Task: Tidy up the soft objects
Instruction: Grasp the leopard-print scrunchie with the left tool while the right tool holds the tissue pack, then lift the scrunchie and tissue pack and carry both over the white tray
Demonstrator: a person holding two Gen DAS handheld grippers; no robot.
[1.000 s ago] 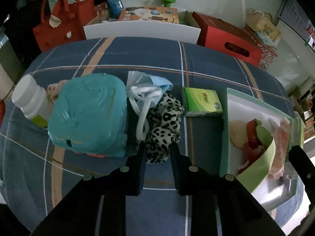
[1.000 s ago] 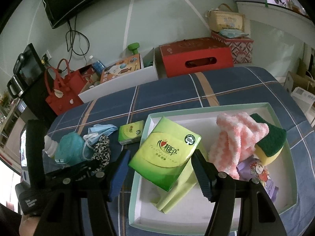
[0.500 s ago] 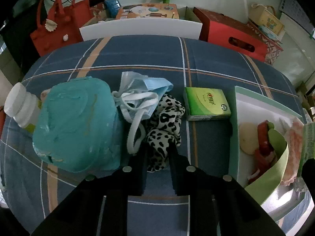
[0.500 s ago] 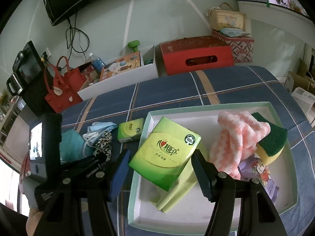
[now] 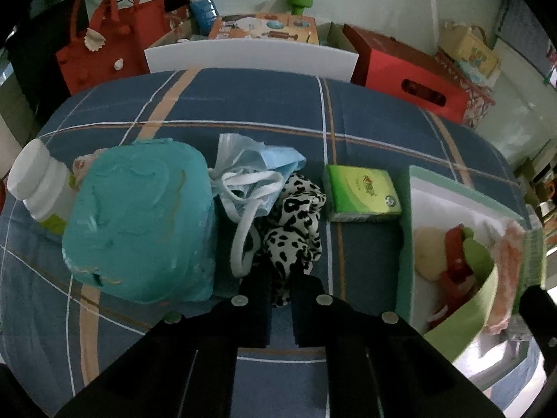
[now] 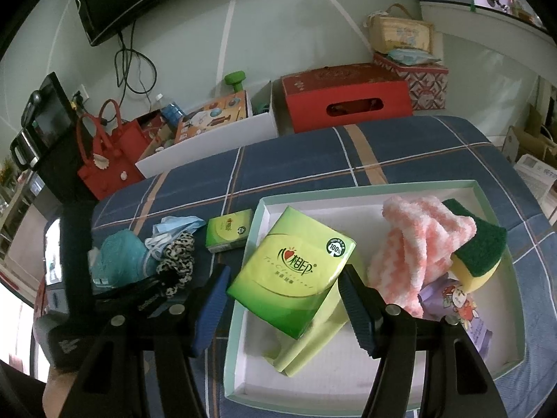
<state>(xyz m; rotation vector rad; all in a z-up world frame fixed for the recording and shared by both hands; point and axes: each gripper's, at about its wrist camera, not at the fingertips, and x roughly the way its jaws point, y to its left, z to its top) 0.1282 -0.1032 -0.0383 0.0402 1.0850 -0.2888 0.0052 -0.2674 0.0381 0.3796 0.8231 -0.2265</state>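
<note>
A leopard-print scrunchie (image 5: 296, 223) lies on the blue plaid cloth beside a blue face mask (image 5: 264, 163). My left gripper (image 5: 280, 275) is shut on the scrunchie's near end, the fabric pinched between its black fingers. In the right wrist view the same scrunchie (image 6: 177, 257) sits at the left. My right gripper (image 6: 283, 292) holds a large green tissue pack (image 6: 296, 268), tilted, over the left part of the white tray (image 6: 348, 188). The tray holds a pink-and-white fluffy cloth (image 6: 417, 230), a yellow-green sponge (image 6: 477, 247) and a light green cloth (image 6: 306, 341).
A teal wipes pack (image 5: 139, 219) and a white bottle (image 5: 38, 181) lie left of the scrunchie. A small green tissue pack (image 5: 360, 193) sits between it and the tray. A purple packet (image 6: 456, 303) lies in the tray. Red bag, white box and red box stand beyond the table.
The left gripper's jaws have closed in on the leopard-print scrunchie. The right gripper and its tissue pack have stayed where they were.
</note>
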